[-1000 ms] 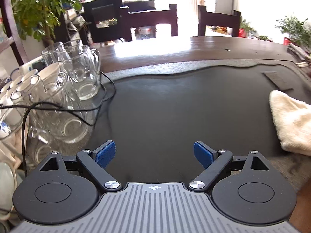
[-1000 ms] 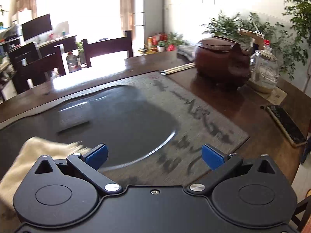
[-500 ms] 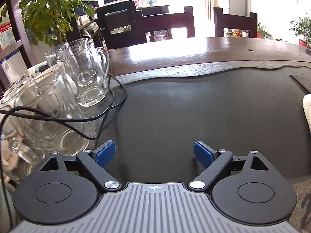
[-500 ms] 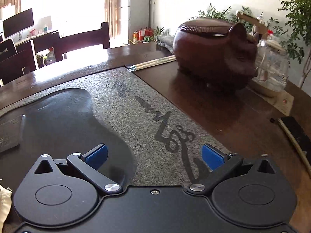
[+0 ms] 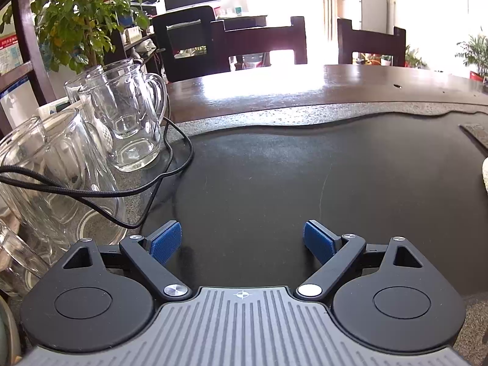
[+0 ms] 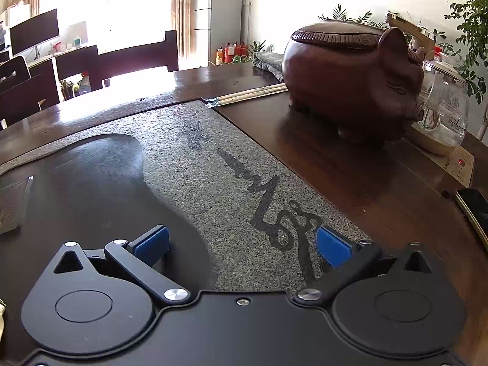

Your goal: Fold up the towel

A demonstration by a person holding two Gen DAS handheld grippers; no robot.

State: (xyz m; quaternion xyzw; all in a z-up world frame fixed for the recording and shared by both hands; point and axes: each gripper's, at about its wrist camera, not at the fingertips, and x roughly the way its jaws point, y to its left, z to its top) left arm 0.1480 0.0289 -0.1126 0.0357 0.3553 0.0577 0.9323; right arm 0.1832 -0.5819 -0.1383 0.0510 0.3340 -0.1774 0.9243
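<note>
Two fisheye views, each looking forward along one gripper toward a dark stone tea tray. Left wrist view, from left to right: clear glass mugs [image 5: 131,116] crowd the left edge of the frame, and a black cable [image 5: 91,193] loops in front of them onto the tray's speckled rim. The tray's dark basin [image 5: 274,167] fills the centre. Bottom centre, the left gripper [image 5: 242,241] stands with its blue pads [image 5: 166,241] wide apart and nothing between them. At the far right edge, mid-height, only a pale sliver of the towel [image 5: 485,174] shows, lying on the tray well apart from the pads. Dark chairs [image 5: 259,42] stand beyond the wooden table at the top.

Right wrist view, from left to right: a cream scrap at the lower left edge may be the towel, but it is too small to tell. The right gripper [image 6: 242,245], bottom centre, is likewise spread wide and empty above the grey border with black calligraphy [image 6: 274,210]. Upper right stand a brown pig-shaped pot [image 6: 353,79] and, beside it, a glass kettle [image 6: 445,106]; a phone [image 6: 475,210] lies at the right edge.
</note>
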